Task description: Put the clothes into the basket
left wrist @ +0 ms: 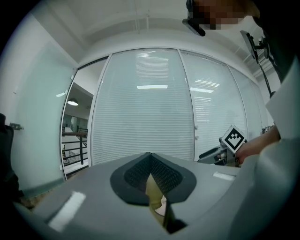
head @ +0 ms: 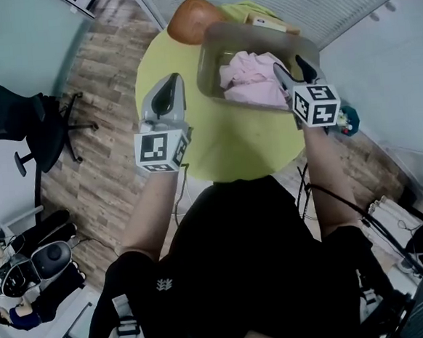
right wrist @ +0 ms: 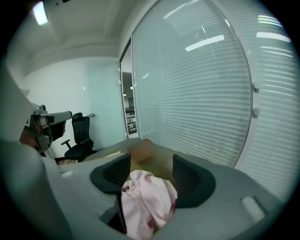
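Now one pink garment [head: 252, 81] in one basket [head: 207, 70]; right tool [head: 291, 67] released, left tool [head: 172, 84] clenched.

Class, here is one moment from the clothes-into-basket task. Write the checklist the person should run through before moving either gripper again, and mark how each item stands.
1. The pink clothes lie inside the basket: ok.
2. The right gripper has its jaws apart and is not pressing the cloth: ok.
3. The cloth is fully free of that gripper: cannot tell. In the right gripper view it shows between the jaws.
4. The left gripper has its jaws together with nothing in them: ok.
5. No clothes lie on the yellow table: cannot tell. None show on the visible part, but the basket and grippers hide some of it.
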